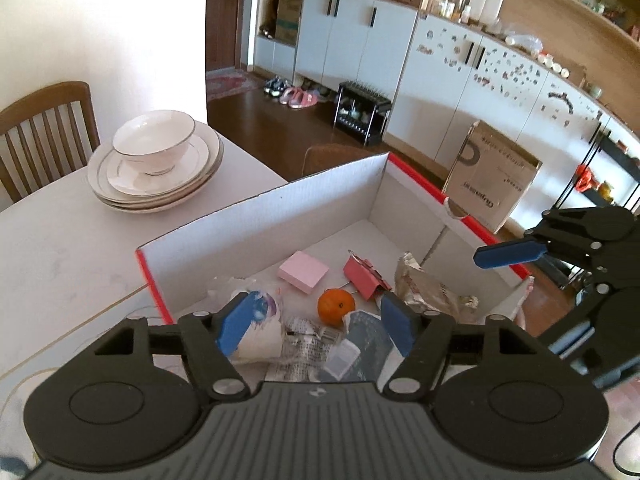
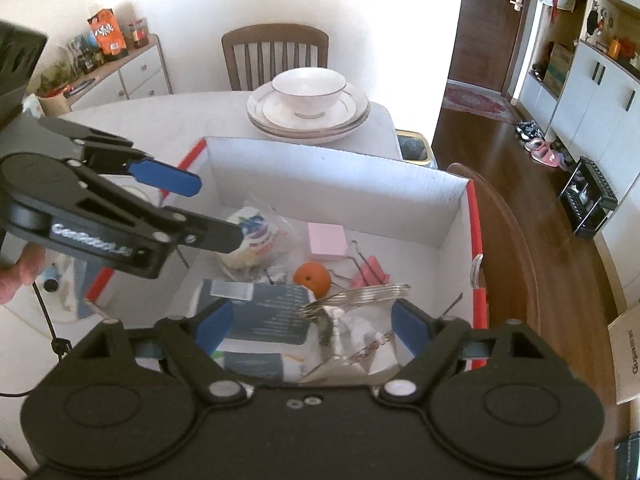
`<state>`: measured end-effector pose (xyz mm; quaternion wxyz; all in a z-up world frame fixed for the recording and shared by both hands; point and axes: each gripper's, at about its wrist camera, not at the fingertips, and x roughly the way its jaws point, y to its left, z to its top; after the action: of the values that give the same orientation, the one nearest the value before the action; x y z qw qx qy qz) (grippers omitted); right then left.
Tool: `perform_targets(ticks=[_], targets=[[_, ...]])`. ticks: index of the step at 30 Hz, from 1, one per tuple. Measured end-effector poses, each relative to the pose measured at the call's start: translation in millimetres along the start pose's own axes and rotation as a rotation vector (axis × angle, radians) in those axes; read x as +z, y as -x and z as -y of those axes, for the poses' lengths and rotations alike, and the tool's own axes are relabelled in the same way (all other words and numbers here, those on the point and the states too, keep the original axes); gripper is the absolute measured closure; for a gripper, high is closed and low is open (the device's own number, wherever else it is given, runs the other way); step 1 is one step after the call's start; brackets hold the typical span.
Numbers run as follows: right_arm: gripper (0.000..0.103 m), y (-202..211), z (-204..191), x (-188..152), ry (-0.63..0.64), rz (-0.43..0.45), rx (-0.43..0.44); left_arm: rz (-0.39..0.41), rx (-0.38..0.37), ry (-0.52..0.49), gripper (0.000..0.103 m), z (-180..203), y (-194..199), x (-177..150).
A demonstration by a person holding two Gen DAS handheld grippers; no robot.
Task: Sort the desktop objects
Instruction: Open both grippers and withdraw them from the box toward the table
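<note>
Your left gripper hangs over the near end of the white cardboard box, its blue fingers spread apart with nothing pinched between them. Your right gripper hangs over the same box, jaws wide and empty, above the crumpled foil wrapper. Everything sorted lies loose on the box floor: the orange, the pink sticky-note pad, the red binder clip and a dark packet, while the stacked plates and bowl sit on the table just beyond.
</note>
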<state>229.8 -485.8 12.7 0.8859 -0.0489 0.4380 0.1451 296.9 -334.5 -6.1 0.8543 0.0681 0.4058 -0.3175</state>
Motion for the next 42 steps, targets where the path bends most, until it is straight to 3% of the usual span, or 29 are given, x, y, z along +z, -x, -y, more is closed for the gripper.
perform_targets(ticks=[12, 23, 28, 42], targets=[[0.009, 28.2, -42.7, -4.5, -0.024, 0.069, -0.003, 0.068, -0.005, 0.016, 0.021, -15.4, 68.6, -44.1], [0.008, 29.8, -113.1, -3.7, 0.0, 0.094, 0.028, 0.087, 0.041, 0.053, 0.017, -61.3, 118.5, -82.1], [0.008, 22.4, -146.6, -3.5, 0.006, 0.091, 0.047, 0.114, 0.074, 0.08, 0.0, -85.9, 139.6, -98.9], [0.008, -9.3, -231.3, 1.5, 0.011, 0.079, 0.102, 0.126, 0.193, 0.15, 0.0, -164.1, 183.5, -149.2]])
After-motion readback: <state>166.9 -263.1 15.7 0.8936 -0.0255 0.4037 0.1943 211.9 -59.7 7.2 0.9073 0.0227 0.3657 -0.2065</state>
